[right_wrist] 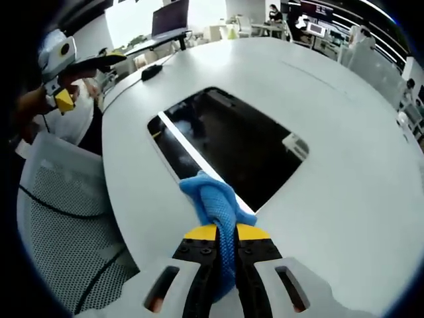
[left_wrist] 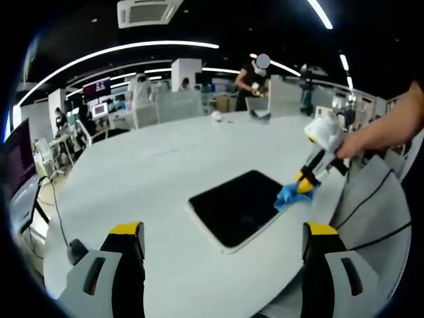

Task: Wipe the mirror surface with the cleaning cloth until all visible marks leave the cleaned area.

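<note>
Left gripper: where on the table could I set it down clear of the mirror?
Bare white table lies between the mirror and the far edge, and before the left gripper. It is crowded where the right gripper presses the blue cloth.

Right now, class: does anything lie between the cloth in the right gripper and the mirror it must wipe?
Nothing visible does. The right gripper holds the blue cloth at the mirror's near edge, and the dark surface beyond lies bare.

White table (left_wrist: 165, 165), mesh chair (right_wrist: 59, 218), possibly office
</note>
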### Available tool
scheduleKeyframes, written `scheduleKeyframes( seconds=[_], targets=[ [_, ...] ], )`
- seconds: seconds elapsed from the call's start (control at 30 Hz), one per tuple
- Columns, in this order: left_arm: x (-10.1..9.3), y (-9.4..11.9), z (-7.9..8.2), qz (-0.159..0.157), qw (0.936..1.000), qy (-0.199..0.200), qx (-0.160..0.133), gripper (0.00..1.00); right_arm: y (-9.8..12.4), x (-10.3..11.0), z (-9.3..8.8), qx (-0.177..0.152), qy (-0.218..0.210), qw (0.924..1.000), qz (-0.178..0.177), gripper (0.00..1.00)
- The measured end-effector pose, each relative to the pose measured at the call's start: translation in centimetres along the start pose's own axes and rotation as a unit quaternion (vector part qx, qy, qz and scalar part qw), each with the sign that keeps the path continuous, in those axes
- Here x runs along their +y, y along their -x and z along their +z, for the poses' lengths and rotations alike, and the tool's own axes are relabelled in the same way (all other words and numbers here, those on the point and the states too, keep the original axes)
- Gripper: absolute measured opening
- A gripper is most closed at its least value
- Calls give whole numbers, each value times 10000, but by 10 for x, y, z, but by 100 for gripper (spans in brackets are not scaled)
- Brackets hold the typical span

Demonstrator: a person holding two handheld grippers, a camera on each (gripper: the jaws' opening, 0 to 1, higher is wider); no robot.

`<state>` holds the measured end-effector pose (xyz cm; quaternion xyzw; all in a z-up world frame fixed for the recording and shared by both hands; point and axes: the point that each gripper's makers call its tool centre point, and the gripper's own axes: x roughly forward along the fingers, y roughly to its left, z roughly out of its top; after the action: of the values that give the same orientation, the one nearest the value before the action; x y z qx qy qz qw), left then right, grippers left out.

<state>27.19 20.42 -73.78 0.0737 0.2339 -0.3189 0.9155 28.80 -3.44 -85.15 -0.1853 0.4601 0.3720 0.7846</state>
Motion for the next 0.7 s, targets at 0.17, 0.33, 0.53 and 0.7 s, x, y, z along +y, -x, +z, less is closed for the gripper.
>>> scheduleKeyframes(
  seconds=[0.17, 0.33, 0.53, 0.7],
  targets=[
    [1, -1, 0, -4, 10000, 2, 3, 99, 0, 0, 0, 39, -47, 10000, 4, 4],
    [1, -2, 0, -15, 10000, -2, 8, 99, -1, -2, 1, 100, -131, 9999, 32, 4],
    [2, -5, -1, -27, 10000, 7, 22, 99, -2, -4, 3, 188, -253, 9995, 43, 4],
    [2, -5, 0, -28, 10000, 16, 28, 99, -4, -8, 5, 228, -295, 9993, 29, 4]
  ],
)
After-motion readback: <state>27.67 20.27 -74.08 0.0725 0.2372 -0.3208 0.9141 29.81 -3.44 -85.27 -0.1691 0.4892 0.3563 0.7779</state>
